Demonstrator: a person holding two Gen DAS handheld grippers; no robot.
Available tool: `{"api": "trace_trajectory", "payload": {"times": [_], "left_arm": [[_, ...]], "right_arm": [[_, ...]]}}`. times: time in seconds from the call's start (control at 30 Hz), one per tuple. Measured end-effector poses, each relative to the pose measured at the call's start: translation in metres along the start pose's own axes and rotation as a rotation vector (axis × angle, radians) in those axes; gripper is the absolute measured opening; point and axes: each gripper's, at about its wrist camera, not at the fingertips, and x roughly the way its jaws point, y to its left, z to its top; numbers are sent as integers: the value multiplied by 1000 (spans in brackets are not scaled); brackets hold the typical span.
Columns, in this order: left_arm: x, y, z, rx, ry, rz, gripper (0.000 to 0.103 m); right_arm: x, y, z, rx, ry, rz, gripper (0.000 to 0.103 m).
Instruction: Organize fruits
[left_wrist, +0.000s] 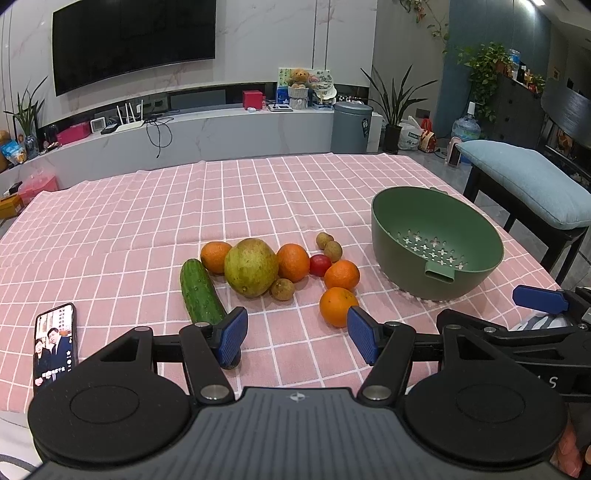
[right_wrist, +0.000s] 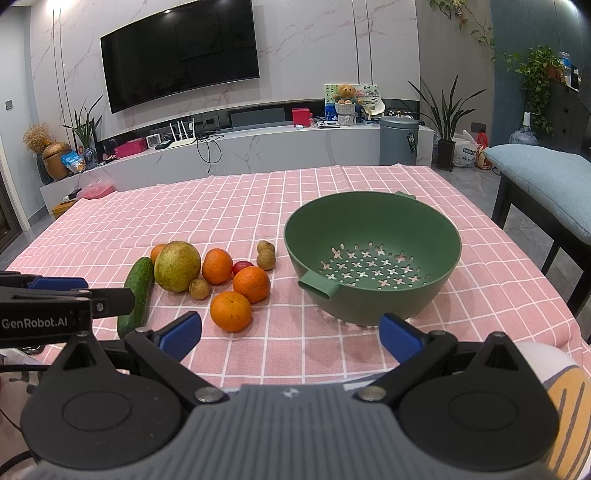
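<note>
A pile of fruit lies on the pink checked tablecloth (left_wrist: 147, 221): a cucumber (left_wrist: 199, 291), a large green-yellow pear-like fruit (left_wrist: 251, 266), several oranges, the nearest orange (left_wrist: 337, 305), a small red fruit (left_wrist: 320, 264) and small brown longans (left_wrist: 282, 289). A green strainer bowl (left_wrist: 436, 243) stands to their right, with nothing in it. My left gripper (left_wrist: 297, 338) hovers open just short of the pile, nothing between its blue pads. My right gripper (right_wrist: 290, 338) is open too, in front of the bowl (right_wrist: 373, 254) and the nearest orange (right_wrist: 231, 311).
A phone (left_wrist: 54, 345) with a lit screen lies at the table's near left. A bench with a blue cushion (left_wrist: 528, 177) stands past the table's right edge. Behind the table run a low TV cabinet, plants and a grey bin (left_wrist: 351, 127).
</note>
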Motion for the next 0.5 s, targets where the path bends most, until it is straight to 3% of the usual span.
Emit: {"api": "trace_trajectory", "payload": {"times": [0.5], "left_arm": [[-2, 0, 1, 2, -7, -4, 73]], "right_arm": [[0, 0, 0, -1, 0, -1, 98]]}}
